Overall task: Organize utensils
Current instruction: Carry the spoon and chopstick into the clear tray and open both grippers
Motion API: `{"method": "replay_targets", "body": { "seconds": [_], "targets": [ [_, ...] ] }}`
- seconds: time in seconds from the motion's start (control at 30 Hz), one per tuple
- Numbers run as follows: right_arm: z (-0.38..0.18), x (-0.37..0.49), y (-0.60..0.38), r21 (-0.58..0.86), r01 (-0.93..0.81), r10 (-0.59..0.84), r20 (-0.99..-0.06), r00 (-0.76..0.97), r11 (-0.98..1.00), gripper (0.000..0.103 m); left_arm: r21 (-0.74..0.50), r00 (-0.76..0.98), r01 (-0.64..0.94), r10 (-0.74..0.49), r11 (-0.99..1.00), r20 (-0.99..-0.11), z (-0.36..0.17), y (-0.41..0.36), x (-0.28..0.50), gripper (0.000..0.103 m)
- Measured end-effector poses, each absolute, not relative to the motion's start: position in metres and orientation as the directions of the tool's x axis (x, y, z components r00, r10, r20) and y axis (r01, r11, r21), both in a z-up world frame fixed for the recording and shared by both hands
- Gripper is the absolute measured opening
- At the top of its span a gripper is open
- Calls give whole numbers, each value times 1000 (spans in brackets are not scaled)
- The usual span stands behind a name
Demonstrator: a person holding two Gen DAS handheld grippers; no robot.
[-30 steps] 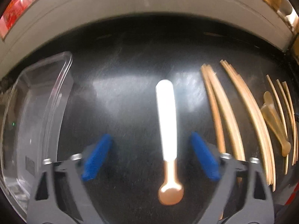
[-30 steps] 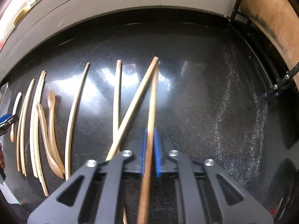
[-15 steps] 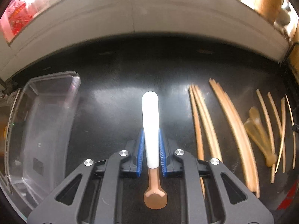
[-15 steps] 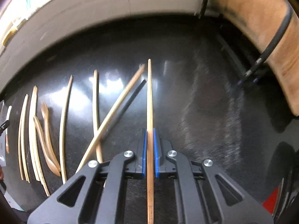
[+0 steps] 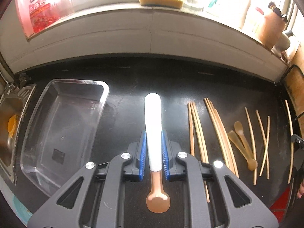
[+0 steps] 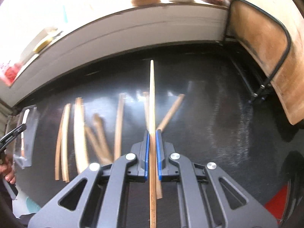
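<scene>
Gripping white-handled spoon [image 5: 153, 133] in left tongs [image 5: 153, 155], beside clear tray [image 5: 62, 125]

Both tongs, left [image 5: 153, 155] and right [image 6: 152, 155], clamped, angled steeply downward.

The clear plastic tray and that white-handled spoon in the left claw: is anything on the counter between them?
No. In the left wrist view, only bare black countertop lies between the clear tray and the white-handled spoon clamped in the left gripper.

One clear tray [image 5: 62, 127] left of the jaws; one white-handled spoon [image 5: 153, 133] between them; two amber spoons [image 5: 242, 144] off right.
</scene>
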State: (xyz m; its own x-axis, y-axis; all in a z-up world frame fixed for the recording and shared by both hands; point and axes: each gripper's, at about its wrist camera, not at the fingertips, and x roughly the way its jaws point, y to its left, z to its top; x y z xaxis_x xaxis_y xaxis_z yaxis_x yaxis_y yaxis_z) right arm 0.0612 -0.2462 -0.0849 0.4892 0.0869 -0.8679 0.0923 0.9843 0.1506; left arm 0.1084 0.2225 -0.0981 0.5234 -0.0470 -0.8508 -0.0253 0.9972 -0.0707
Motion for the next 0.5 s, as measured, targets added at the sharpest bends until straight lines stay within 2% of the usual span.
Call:
{"method": "replay_targets", "body": {
  "seconds": [0.23, 0.5],
  "targets": [
    [-51, 76, -156, 257, -38, 242, -838, 490, 966, 7, -84, 543, -30, -54, 996, -838, -54, 266, 93, 15],
    [-24, 109, 18, 332, -261, 417, -796, 439, 907, 7, -89, 558, -112, -12, 990, -830, -35, 381, 85, 15]
  ]
}}
